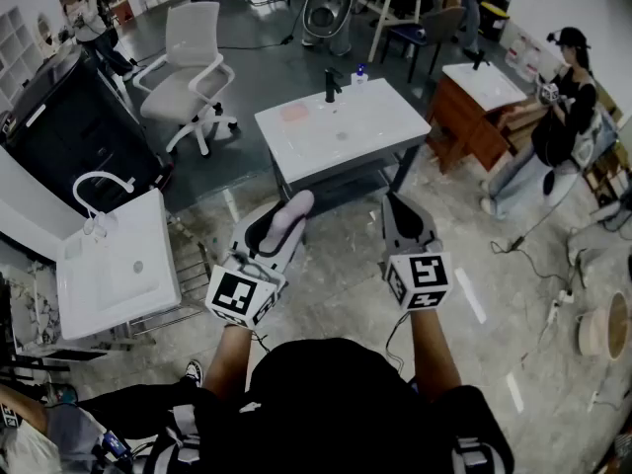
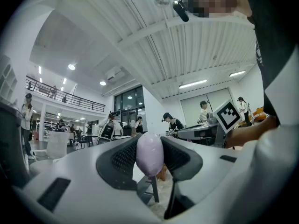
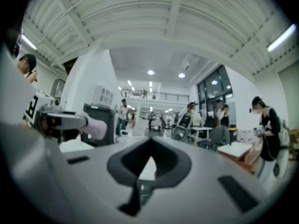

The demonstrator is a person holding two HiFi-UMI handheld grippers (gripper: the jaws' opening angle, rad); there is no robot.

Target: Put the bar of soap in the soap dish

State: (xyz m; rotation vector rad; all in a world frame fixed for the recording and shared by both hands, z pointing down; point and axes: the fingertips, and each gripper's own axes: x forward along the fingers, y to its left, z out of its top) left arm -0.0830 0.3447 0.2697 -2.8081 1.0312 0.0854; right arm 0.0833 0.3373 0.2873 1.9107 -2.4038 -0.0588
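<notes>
My left gripper (image 1: 284, 219) is shut on a pale lilac bar of soap (image 1: 290, 215), which pokes out past the jaw tips. In the left gripper view the soap (image 2: 149, 153) stands upright between the dark pads of that gripper (image 2: 149, 161). Beside it, my right gripper (image 1: 397, 208) is shut with nothing in it; its jaws meet at a point (image 3: 150, 157). Both are held in the air, short of a white sink counter (image 1: 370, 131). On that counter lies a round pink soap dish (image 1: 294, 113), with a black faucet (image 1: 332, 85) behind it.
A small blue-capped bottle (image 1: 359, 74) stands by the faucet. A second white sink unit (image 1: 148, 284) stands at the left, a white office chair (image 1: 193, 67) behind it. At the right are a wooden vanity (image 1: 464, 112) and a seated person (image 1: 561, 117). Cables cross the floor.
</notes>
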